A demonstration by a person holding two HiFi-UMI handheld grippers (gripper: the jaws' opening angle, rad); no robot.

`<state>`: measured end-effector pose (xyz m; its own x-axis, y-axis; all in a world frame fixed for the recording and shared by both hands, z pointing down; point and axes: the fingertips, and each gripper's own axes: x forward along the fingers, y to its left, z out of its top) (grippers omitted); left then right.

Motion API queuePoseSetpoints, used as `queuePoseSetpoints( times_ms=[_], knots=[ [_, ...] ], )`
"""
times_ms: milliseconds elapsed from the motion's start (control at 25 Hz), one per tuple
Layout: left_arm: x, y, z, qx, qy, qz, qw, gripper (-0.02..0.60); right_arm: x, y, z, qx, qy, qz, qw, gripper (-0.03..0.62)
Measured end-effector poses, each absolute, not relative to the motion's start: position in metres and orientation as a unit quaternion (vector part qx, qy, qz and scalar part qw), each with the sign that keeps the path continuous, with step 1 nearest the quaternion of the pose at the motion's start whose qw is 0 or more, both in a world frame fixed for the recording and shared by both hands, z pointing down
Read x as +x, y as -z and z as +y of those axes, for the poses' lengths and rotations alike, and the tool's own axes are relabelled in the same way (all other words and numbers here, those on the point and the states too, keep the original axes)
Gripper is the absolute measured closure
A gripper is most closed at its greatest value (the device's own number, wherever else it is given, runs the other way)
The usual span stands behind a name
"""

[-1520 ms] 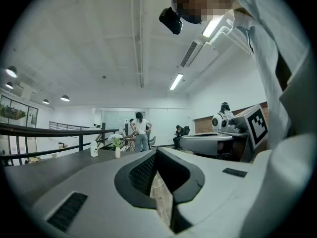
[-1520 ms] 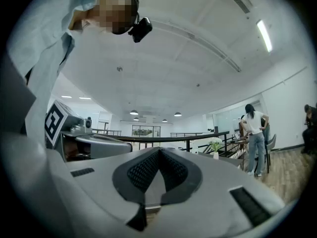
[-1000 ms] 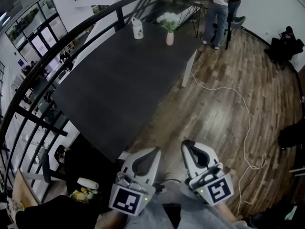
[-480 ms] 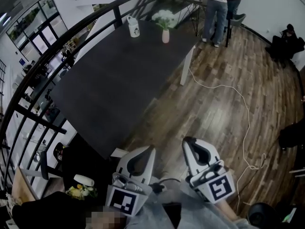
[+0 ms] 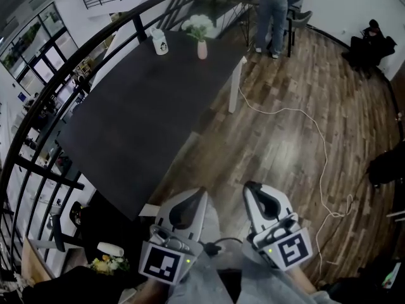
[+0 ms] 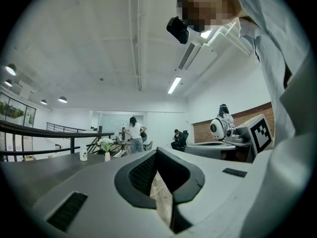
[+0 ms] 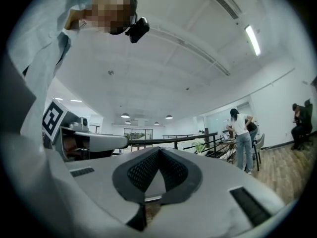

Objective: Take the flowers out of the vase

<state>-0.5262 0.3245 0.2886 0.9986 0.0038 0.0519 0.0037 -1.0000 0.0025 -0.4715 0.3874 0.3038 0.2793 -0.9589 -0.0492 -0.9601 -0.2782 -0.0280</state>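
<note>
A small pink vase (image 5: 202,50) with white flowers (image 5: 198,23) stands at the far end of the long dark table (image 5: 139,119). In the left gripper view the vase (image 6: 107,156) and its flowers (image 6: 105,144) are tiny and far off. The flowers (image 7: 199,145) also show faintly in the right gripper view. My left gripper (image 5: 201,194) and right gripper (image 5: 250,188) are side by side low in the head view, over the wooden floor, far from the vase. Both have their jaws together with nothing between them; the same shows for the left gripper (image 6: 157,152) and the right gripper (image 7: 158,149) in their own views.
A white bottle (image 5: 159,42) stands left of the vase. A black railing (image 5: 69,75) runs along the table's left side. A white cable (image 5: 319,144) snakes over the wooden floor. People (image 5: 272,14) stand at a desk beyond the table; another sits at far right (image 5: 367,43).
The table, vase and bottle have slid left and slightly up in the head view as I move along. Both grippers keep their place low in the frame and stay shut.
</note>
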Motion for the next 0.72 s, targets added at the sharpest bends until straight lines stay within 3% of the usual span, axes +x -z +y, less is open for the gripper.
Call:
queuePoseSetpoints(
  times_ms=[720],
  knots=[
    [-0.414,-0.296,0.259,0.997,-0.033,0.071,-0.009,0.584,-0.367,-0.303,0.317,-0.829,-0.005,0.559,0.009,0.595]
  ],
)
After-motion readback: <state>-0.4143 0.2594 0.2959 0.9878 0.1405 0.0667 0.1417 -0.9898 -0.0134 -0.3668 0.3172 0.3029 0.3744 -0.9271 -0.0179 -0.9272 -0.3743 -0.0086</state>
